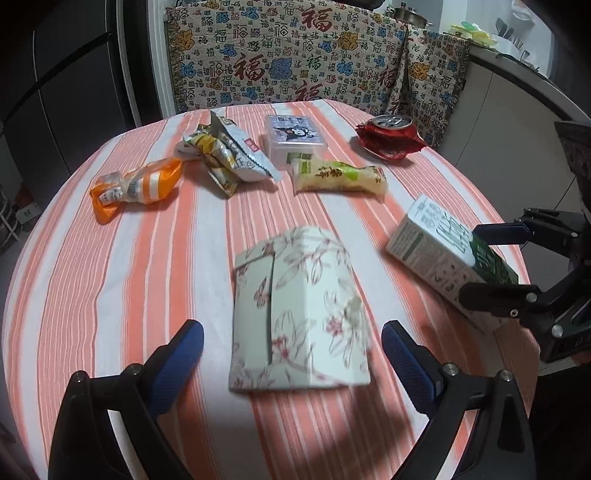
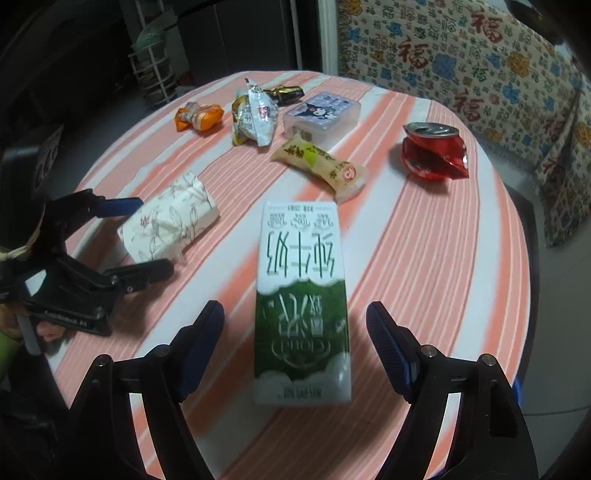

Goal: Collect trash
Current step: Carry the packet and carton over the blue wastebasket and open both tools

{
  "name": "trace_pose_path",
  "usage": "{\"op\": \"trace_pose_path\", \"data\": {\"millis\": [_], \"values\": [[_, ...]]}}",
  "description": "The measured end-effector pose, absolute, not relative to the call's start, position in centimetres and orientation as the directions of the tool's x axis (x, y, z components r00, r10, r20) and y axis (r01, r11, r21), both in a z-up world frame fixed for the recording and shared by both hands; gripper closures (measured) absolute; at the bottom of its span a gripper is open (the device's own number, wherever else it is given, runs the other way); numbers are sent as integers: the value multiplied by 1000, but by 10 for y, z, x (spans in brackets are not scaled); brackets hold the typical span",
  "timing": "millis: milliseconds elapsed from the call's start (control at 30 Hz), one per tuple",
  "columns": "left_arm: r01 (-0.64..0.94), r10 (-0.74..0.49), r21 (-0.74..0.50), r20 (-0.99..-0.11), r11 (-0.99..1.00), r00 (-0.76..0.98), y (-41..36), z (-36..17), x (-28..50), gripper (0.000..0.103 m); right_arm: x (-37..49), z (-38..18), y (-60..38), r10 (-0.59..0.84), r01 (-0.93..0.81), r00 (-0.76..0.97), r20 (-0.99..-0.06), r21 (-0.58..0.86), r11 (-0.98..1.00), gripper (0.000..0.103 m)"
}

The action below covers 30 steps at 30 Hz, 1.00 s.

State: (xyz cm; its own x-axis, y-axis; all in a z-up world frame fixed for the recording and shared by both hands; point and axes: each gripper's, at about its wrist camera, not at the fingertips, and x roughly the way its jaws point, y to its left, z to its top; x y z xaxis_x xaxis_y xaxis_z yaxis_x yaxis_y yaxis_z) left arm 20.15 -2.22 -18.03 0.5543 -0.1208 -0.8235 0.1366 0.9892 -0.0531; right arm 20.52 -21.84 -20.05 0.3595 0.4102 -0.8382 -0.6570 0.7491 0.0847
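The floral tissue pack (image 1: 301, 314) and milk carton (image 2: 301, 299) look motion-blurred; carton print unreadable.

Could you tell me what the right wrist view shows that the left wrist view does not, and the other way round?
Only the right wrist view shows the dark gold-edged wrapper behind the snack packets, and the white wire rack beyond the table.

Only the left wrist view shows the steel pot on the counter.

Both show the milk carton between the open right gripper, the floral tissue pack between the open left gripper, the crushed red can, the orange wrapper and the lidded plastic box.
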Motion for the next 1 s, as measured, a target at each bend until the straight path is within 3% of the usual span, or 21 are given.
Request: {"op": "trace_pose_path", "data": {"millis": [67, 100, 167, 667, 1000], "values": [[135, -112, -45, -837, 990, 535, -27, -180, 209, 5, 210, -201, -212, 408, -658, 352, -843, 87, 748, 22], [138, -110, -44, -847, 990, 520, -29, -180, 212, 5, 213, -202, -209, 394, -658, 342, -853, 81, 748, 30], [143, -107, -40, -859, 989, 501, -32, -180, 213, 35, 213, -202, -209, 366, -656, 345, -864, 57, 753, 53], [181, -146, -48, -802, 982, 580, -102, -139, 195, 39, 202, -167, -274, 442, -561, 432, -787, 149, 814, 54], [351, -314, -139, -799, 926, 513, -218, -139, 217, 38, 217, -152, -408, 323, -308, 569, -756, 168, 936, 54]]}}
